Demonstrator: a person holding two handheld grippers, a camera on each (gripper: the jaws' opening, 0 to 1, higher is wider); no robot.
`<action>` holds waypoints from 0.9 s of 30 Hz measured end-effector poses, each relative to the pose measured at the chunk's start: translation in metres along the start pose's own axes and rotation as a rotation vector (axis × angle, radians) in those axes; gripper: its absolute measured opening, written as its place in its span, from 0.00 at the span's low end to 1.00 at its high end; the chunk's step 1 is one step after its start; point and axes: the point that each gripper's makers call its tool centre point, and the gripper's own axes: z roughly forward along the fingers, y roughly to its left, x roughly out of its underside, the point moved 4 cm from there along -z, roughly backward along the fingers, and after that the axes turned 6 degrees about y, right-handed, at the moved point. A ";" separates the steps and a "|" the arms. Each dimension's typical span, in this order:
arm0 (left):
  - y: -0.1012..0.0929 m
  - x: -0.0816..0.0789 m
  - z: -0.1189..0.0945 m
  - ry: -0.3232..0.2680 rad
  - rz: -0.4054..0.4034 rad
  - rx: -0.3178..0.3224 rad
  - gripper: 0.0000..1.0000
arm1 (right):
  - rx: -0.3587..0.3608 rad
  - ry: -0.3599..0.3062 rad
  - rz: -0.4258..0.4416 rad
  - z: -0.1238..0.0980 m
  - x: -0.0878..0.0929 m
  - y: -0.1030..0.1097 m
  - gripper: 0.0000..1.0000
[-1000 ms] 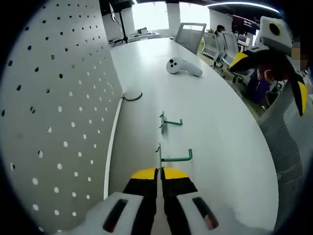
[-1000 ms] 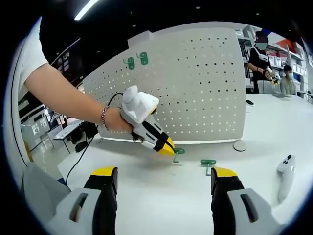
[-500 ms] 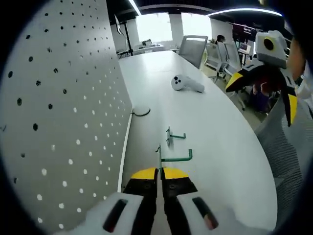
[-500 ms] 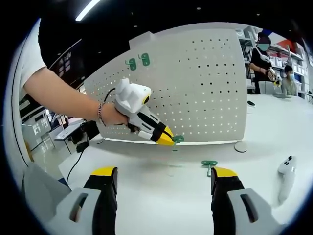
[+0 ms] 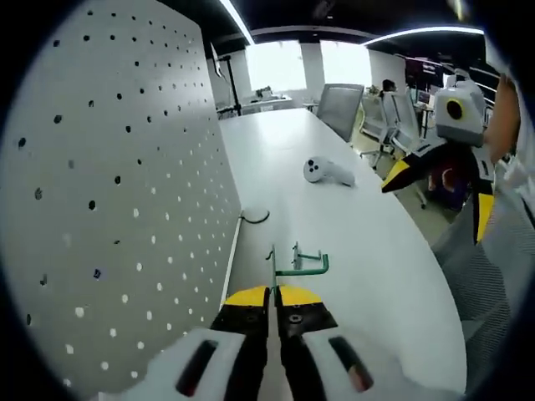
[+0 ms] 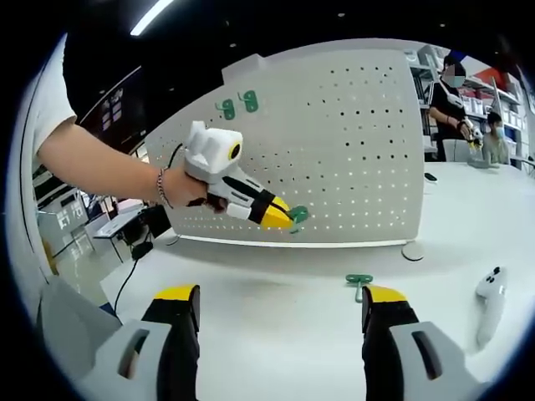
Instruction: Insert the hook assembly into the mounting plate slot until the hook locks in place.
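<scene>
In the left gripper view, the left gripper [image 5: 273, 298] is seen with its yellow-tipped jaws pressed together on the flat back of a green metal hook [image 5: 294, 266], whose arm juts out to the right just beyond the jaw tips and ends in an upturned tip. Just beyond that held hook, a second green metal hook [image 5: 303, 253] is seen lying on the white table [image 5: 351, 225]; further ahead a black cable loop [image 5: 255, 216] lies at the foot of the white perforated mounting plate [image 5: 109, 184], which rises close along the left of the jaws, and a white handheld controller [image 5: 326, 171] rests well beyond. The right gripper [image 5: 435, 180] is visible far to the right. In the right gripper view, the right gripper's jaws are seen spread wide with nothing between them; the loose hook lies just beside the right jaw's tip. Only from this view can it be seen that the held hook is raised off the table, near the plate's face, and that two green hooks [image 6: 236, 105] are mounted high on the plate.
</scene>
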 end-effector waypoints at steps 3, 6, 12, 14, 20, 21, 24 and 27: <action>-0.001 -0.003 -0.009 -0.026 -0.012 -0.007 0.03 | -0.003 -0.001 0.001 0.000 0.000 0.001 0.77; -0.002 -0.005 -0.016 -0.043 -0.016 -0.014 0.03 | -0.007 -0.006 -0.009 0.000 -0.001 0.002 0.77; 0.000 -0.006 -0.034 -0.087 -0.035 -0.046 0.03 | -0.008 -0.008 -0.007 0.000 -0.001 0.002 0.77; -0.001 -0.007 -0.039 -0.100 -0.048 -0.051 0.03 | -0.008 -0.008 -0.007 -0.001 -0.001 0.002 0.77; -0.002 -0.011 -0.056 -0.153 -0.092 -0.086 0.03 | -0.009 -0.007 -0.010 -0.001 -0.001 0.003 0.77; -0.004 -0.010 -0.058 -0.151 -0.090 -0.084 0.03 | -0.009 -0.010 -0.010 -0.001 -0.002 0.003 0.77; -0.004 -0.009 -0.064 -0.166 -0.106 -0.100 0.03 | -0.010 -0.010 -0.011 -0.001 -0.002 0.003 0.76; -0.005 -0.009 -0.072 -0.189 -0.127 -0.117 0.03 | -0.012 -0.009 -0.012 -0.001 -0.002 0.004 0.76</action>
